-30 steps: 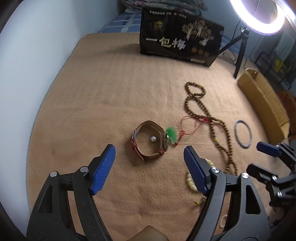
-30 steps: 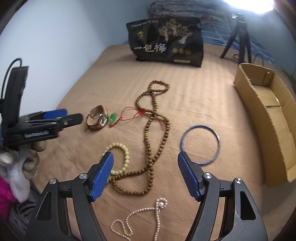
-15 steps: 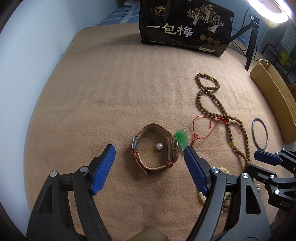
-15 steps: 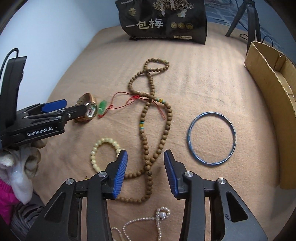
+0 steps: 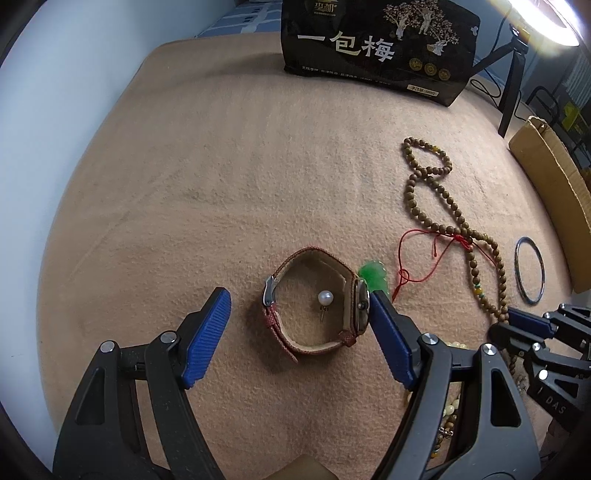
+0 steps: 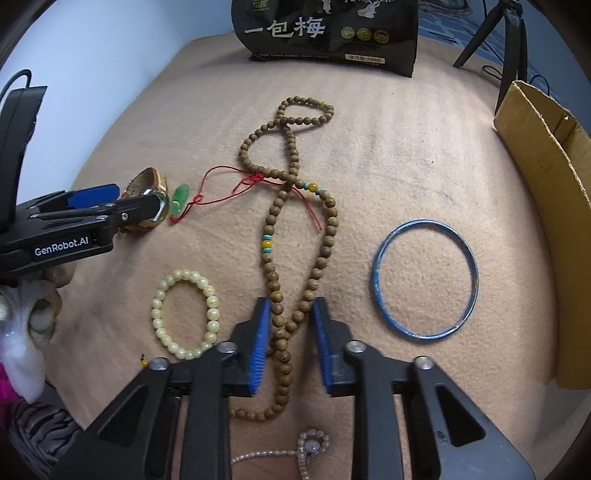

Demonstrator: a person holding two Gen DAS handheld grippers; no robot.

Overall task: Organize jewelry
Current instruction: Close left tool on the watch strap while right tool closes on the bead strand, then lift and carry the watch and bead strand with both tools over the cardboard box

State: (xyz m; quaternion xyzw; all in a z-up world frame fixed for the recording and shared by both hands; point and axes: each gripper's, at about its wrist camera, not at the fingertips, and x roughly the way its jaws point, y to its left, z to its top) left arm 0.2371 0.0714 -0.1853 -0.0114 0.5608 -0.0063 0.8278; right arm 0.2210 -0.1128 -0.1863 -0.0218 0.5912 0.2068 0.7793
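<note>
On the tan blanket (image 5: 221,184) my left gripper (image 5: 299,325) hangs with its jaws spread wide, one blue pad on each side of the brown-strapped watch (image 5: 314,306). The watch lies on its side as a closed loop, and a pearl earring (image 5: 325,298) sits inside that loop. My right-hand pad is touching or nearly touching the watch face; I cannot tell which. Just beyond the face lies a green pendant (image 5: 375,277) on a red cord (image 5: 421,254).

My right gripper (image 6: 290,343) has its jaws drawn narrow around two strands of the long wooden bead necklace (image 6: 325,236); a sliver of gap shows beside the beads, so I cannot tell if the pads already press them. That necklace runs away from me in a twisted loop, crossed by the red cord. Beside it on the left lies a cream bead bracelet (image 6: 184,314), on the right a blue bangle (image 6: 424,277), well apart from the beads. A pearl strand (image 6: 295,450) lies beneath my right gripper. Farther back stands a black bag (image 6: 325,33), and a cardboard box (image 6: 546,177) sits along the right edge.
</note>
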